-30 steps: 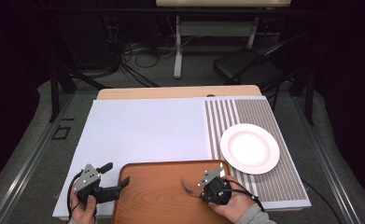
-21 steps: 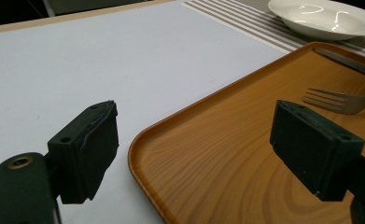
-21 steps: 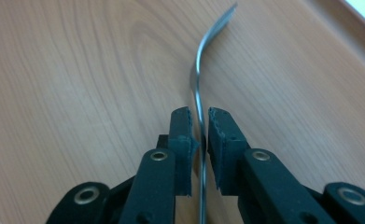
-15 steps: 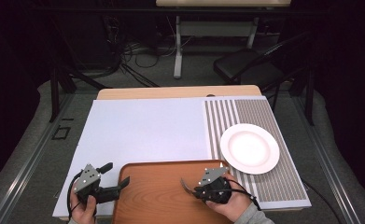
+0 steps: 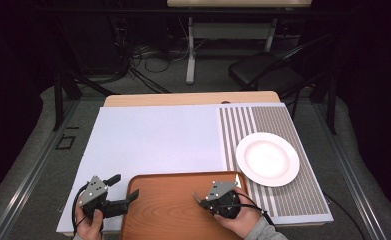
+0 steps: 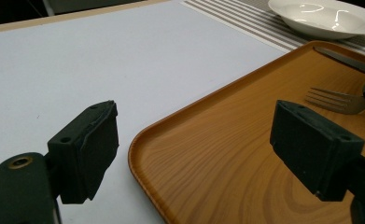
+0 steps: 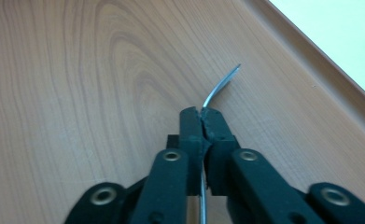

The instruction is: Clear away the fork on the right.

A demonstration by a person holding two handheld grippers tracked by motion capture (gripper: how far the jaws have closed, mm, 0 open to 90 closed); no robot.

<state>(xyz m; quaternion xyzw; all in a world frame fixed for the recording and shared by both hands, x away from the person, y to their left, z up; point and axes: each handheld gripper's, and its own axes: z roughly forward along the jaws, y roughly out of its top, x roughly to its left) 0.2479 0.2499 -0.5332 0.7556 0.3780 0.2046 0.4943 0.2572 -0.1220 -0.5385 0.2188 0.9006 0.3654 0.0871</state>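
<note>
Presently, a fork (image 7: pixel 220 87) is held between the pressed-together jaws of the right tool (image 7: pixel 201 112), its thin metal shaft clamped edge-on between the pads and its curved tines projecting past the tips. In the right gripper view the fork is seen above the wood-grain floor of a brown tray (image 7: pixel 77 70); whether the tines touch the tray cannot be told. The jaws have just been closing, with the fork between them.

From the high view, the right tool (image 5: pixel 199 198) is seen over the right half of the tray (image 5: pixel 158 210), carried by a hand in a grey sleeve that enters from the bottom edge. The tray lies at the near edge of the worktop (image 5: pixel 153 140), which is covered by a pale sheet.

The left tool (image 5: pixel 125 190) is held wide, nothing between its pads. It is placed at the tray's left rim, one jaw over the pale sheet and the other over the tray, as is shown in the left gripper view (image 6: pixel 194 140). In that view the fork's tines (image 6: pixel 332 100) are seen farther along the tray.

A white plate (image 5: pixel 267 159) is set on a striped mat (image 5: pixel 283 125) to the right, just beyond the tray's far right corner.
</note>
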